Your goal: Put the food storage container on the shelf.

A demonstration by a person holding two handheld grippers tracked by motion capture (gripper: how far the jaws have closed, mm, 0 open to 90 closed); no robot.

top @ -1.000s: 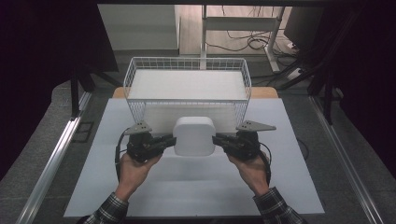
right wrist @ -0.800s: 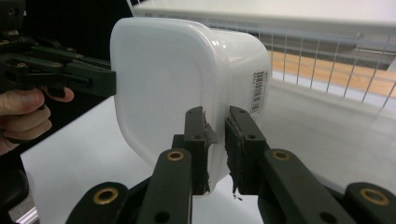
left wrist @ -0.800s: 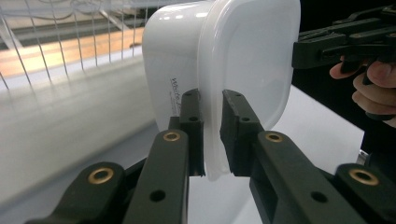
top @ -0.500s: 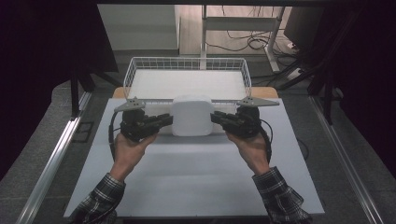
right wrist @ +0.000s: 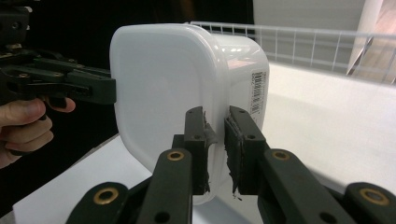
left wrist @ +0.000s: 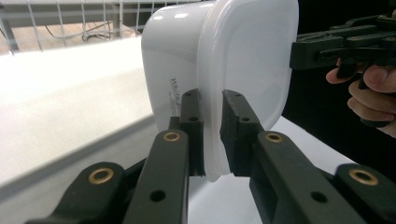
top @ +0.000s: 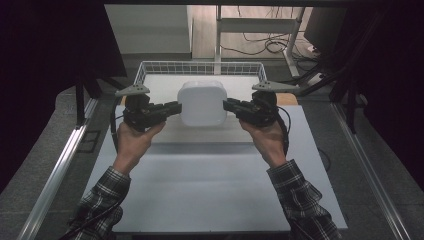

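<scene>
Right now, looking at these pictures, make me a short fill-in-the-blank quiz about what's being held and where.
1. The white plastic container is held by ____ grippers at once.
2. Each gripper's jaws pinch the container's ____.
3. Behind the container stands a white wire ____.
4. The person's sleeves have a ____ pattern.

Missing words: two; rim; basket; plaid
</scene>
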